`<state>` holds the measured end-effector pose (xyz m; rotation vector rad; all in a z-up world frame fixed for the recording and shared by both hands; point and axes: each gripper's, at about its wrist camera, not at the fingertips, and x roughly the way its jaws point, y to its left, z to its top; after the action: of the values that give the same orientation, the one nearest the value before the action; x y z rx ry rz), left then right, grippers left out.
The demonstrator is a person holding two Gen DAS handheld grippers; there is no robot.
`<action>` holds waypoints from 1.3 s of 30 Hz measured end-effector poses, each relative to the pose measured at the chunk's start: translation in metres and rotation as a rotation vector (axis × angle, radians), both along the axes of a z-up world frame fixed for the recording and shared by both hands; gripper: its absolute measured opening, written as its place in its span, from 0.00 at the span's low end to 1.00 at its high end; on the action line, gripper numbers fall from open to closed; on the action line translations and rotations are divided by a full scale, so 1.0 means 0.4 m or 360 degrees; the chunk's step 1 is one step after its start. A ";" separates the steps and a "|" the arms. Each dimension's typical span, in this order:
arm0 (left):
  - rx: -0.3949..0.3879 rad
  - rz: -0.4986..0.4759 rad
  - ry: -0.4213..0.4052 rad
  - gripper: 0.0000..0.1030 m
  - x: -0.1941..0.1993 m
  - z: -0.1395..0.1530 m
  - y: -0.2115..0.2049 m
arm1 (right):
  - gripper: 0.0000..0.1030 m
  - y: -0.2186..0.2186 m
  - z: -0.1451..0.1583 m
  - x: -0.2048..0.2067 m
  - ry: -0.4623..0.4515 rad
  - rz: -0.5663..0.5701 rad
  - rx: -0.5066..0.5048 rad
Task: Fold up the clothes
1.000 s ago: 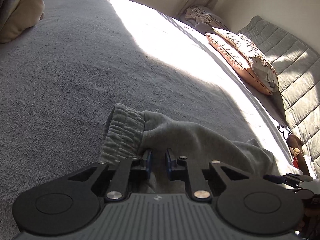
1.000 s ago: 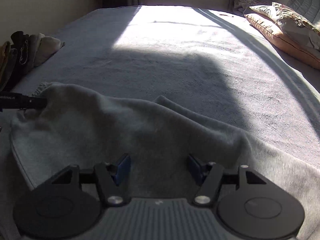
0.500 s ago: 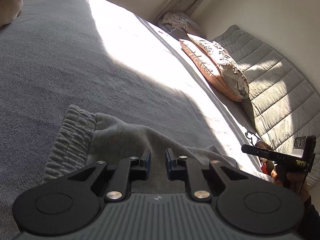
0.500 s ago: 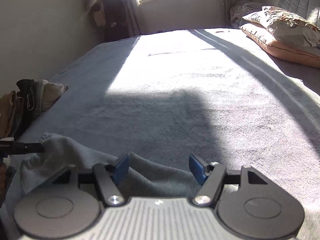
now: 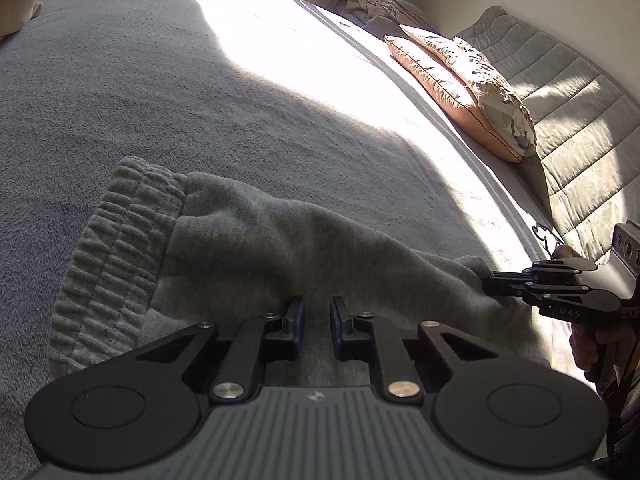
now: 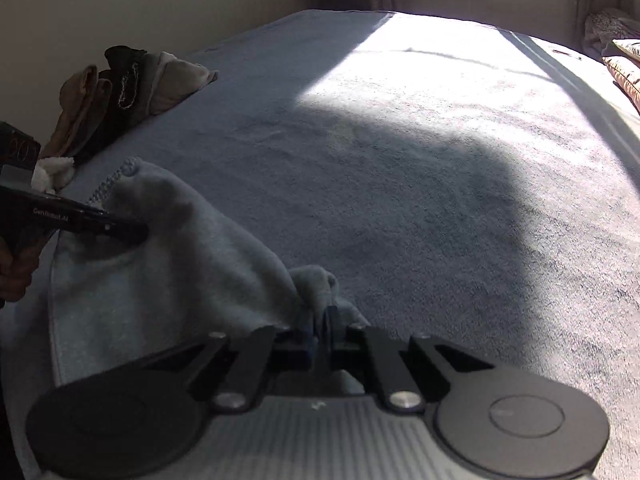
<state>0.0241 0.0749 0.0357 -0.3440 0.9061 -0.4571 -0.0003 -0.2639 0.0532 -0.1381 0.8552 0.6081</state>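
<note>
Grey sweatpants (image 5: 280, 248) with a ribbed elastic waistband (image 5: 120, 248) lie at the near edge of the grey bed. My left gripper (image 5: 317, 322) is shut on the fabric just right of the waistband; it also shows in the right wrist view (image 6: 132, 232), pinching the cloth. My right gripper (image 6: 319, 330) is shut on a bunched fold of the sweatpants (image 6: 160, 280); in the left wrist view it (image 5: 490, 286) grips the cloth's right end. The cloth hangs stretched between both grippers.
The grey bed cover (image 6: 400, 160) spreads ahead, half in sunlight. A pile of clothes (image 6: 120, 88) sits at the bed's left edge. Two pillows (image 5: 460, 84) and a quilted headboard (image 5: 568, 120) are at the right.
My right gripper went from open above the cloth to shut on a fold of it. The left gripper stayed shut on the waistband end and the cloth is now pulled taut.
</note>
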 end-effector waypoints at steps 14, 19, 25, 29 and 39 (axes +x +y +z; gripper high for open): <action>0.0044 0.0031 0.0007 0.13 0.000 0.000 -0.018 | 0.31 0.037 -0.023 -0.005 0.0008 -0.0035 0.0080; 0.0058 0.0035 0.0000 0.13 -0.002 0.000 -0.024 | 0.46 -0.023 -0.053 0.091 0.0254 -0.0200 0.0422; 0.0046 0.0038 0.0005 0.13 -0.003 -0.003 -0.021 | 0.14 -0.070 -0.079 0.149 0.0526 -0.0447 0.0679; 0.0004 0.0070 0.0016 0.13 -0.005 -0.004 -0.008 | 0.03 -0.074 -0.031 0.132 0.0295 -0.0549 0.0684; -0.0065 0.0275 -0.0078 0.08 -0.023 0.035 0.071 | 0.03 -0.090 -0.043 0.118 0.0130 -0.0815 0.0755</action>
<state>0.0148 0.1034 0.0497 -0.4430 0.8123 -0.3236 0.0468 -0.2999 0.0362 0.5259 0.7635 0.3191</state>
